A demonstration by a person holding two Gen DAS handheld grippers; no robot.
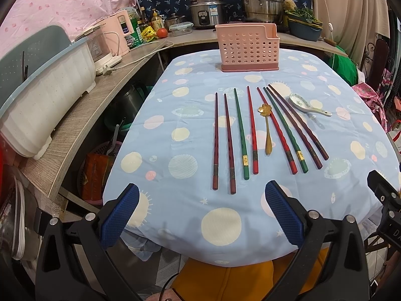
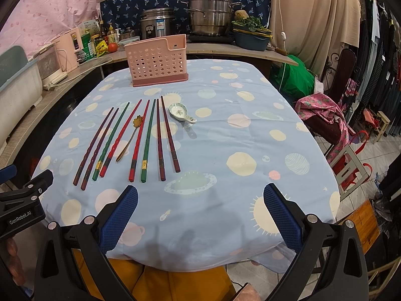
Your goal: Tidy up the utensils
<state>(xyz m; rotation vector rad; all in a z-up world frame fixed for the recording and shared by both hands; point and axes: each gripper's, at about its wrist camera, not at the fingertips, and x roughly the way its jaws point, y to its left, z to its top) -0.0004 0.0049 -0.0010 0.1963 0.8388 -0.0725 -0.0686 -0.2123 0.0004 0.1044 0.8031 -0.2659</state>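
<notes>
Several chopsticks, dark red [image 1: 215, 140], green [image 1: 241, 135] and red [image 1: 252, 133], lie side by side on the blue patterned tablecloth [image 1: 190, 125]. A gold flower spoon [image 1: 267, 128] lies among them. A white ceramic spoon [image 1: 307, 106] lies at their right. A pink perforated utensil holder [image 1: 248, 47] stands empty at the far edge. The chopsticks [image 2: 147, 138], the ceramic spoon [image 2: 180, 113] and the holder [image 2: 158, 60] also show in the right wrist view. My left gripper [image 1: 201, 193] and right gripper [image 2: 200, 195] are both open and empty, above the near table edge.
A wooden counter [image 1: 82, 115] at left holds a white dish rack [image 1: 47, 95], a pink appliance [image 1: 117, 35] and bottles. Steel pots [image 1: 260, 0] stand behind the table. A chair with pink cloth [image 2: 323, 115] stands at right.
</notes>
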